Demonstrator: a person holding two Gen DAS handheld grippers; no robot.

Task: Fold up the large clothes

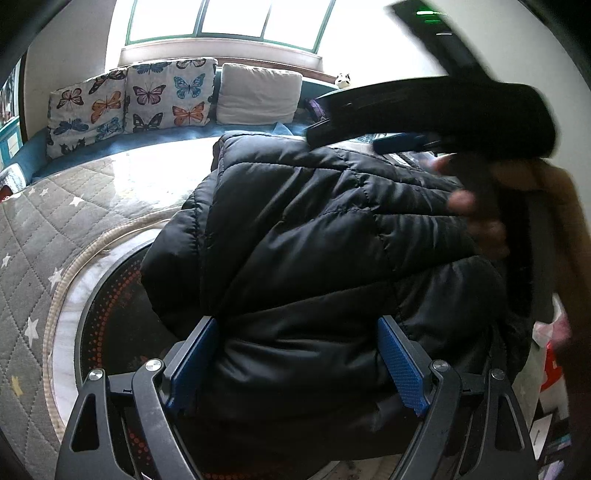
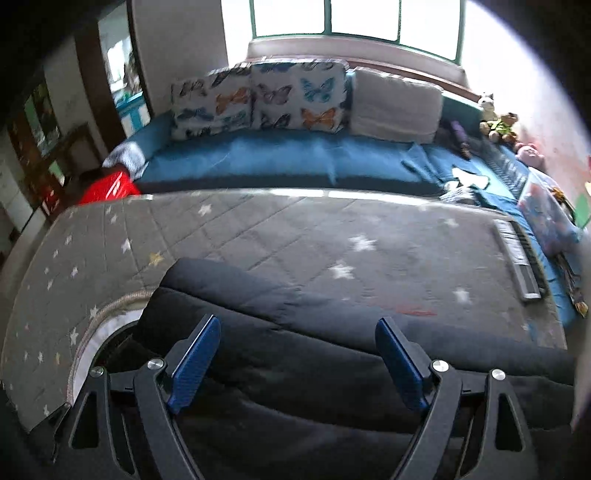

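The black quilted puffer jacket (image 1: 314,236) lies bunched on the grey star-patterned quilted mat (image 1: 44,229). The left gripper (image 1: 297,365) stands wide open, blue pads either side of a jacket fold, gripping nothing. The right gripper (image 2: 297,369) is likewise wide open above the jacket (image 2: 295,350), holding nothing. Butterfly cushions (image 2: 258,99) line the blue bench (image 2: 258,158) behind.

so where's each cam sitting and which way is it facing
Left wrist: on the left gripper, looking forward and down over the black jacket toward the cushions and window; its open blue fingers, the person's hand and the right gripper's body show.
Right wrist: on the right gripper, facing the same way over the jacket's edge and the star quilt; only its open fingers show.
Shared: jacket, quilt, cushions, window.
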